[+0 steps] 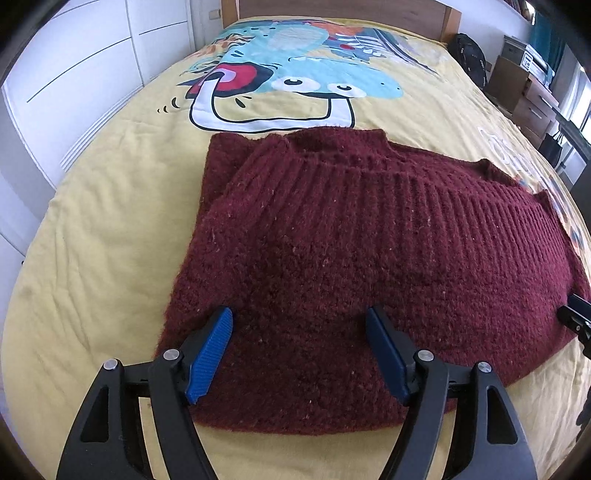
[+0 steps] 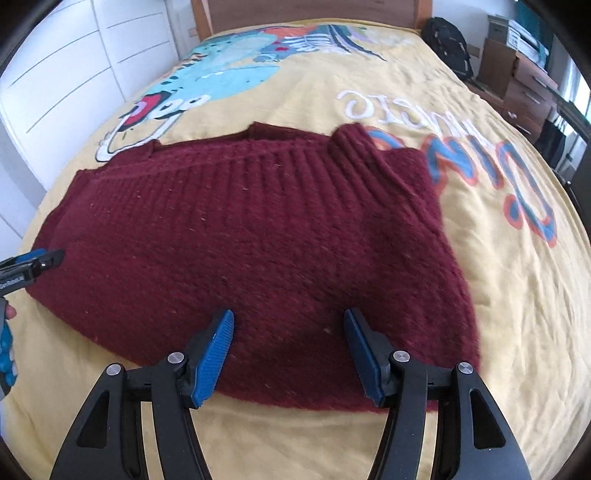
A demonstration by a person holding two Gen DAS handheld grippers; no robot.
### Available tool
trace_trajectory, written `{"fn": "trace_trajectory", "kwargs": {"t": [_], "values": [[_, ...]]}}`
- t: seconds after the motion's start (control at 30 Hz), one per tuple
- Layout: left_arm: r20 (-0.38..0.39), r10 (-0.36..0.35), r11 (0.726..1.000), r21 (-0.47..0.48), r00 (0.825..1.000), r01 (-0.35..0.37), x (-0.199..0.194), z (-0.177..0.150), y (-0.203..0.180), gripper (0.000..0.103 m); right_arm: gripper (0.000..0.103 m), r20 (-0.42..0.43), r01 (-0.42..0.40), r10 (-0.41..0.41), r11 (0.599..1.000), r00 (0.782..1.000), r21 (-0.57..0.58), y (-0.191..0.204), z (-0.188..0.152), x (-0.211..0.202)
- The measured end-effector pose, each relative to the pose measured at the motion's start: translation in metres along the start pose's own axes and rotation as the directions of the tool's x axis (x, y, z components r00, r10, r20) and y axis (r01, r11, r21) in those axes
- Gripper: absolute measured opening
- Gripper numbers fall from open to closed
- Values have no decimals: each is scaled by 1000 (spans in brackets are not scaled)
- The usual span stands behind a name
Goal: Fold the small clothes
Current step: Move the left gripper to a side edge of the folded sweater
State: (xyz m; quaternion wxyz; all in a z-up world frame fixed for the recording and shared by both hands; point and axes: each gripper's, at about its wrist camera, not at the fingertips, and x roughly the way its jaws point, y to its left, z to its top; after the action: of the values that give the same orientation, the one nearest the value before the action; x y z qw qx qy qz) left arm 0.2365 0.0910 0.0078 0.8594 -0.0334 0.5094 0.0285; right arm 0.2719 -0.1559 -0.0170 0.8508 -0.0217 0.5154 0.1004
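A dark red knitted sweater [image 1: 351, 240] lies flat on the yellow bedspread [image 1: 110, 258], its ribbed band folded across the upper part and its collar at the far side. My left gripper [image 1: 299, 314] stands open over the sweater's near left part, with only flat fabric below its blue pads [image 1: 210, 354]. In the right wrist view the same sweater [image 2: 258, 229] spreads across the bed. My right gripper [image 2: 289, 314] is open over its near right hem. The left gripper [image 2: 37, 262] shows at that view's left edge, beside the sweater's left side.
The bedspread carries a cartoon dinosaur print [image 1: 295, 74] and large lettering [image 2: 480, 166]. A wooden headboard [image 1: 332, 11] stands at the far end. White cupboard doors [image 1: 74, 74] line the left. A black bag [image 2: 447, 48], boxes and drawers [image 2: 528, 85] stand on the right.
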Motion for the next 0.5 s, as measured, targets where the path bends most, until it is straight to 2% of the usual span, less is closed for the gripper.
{"fn": "trace_trajectory", "kwargs": {"t": [0.23,0.5], "values": [[21,9,1000,-16,1000,-9,-24,-5,9,69,64,16,33,-34,999,999,15,-6,-2,-23],[64,-15,997,-80,998,20,-61,-9,31,69,64,68,-3,1,999,998,39,-5,-3,-55]]}}
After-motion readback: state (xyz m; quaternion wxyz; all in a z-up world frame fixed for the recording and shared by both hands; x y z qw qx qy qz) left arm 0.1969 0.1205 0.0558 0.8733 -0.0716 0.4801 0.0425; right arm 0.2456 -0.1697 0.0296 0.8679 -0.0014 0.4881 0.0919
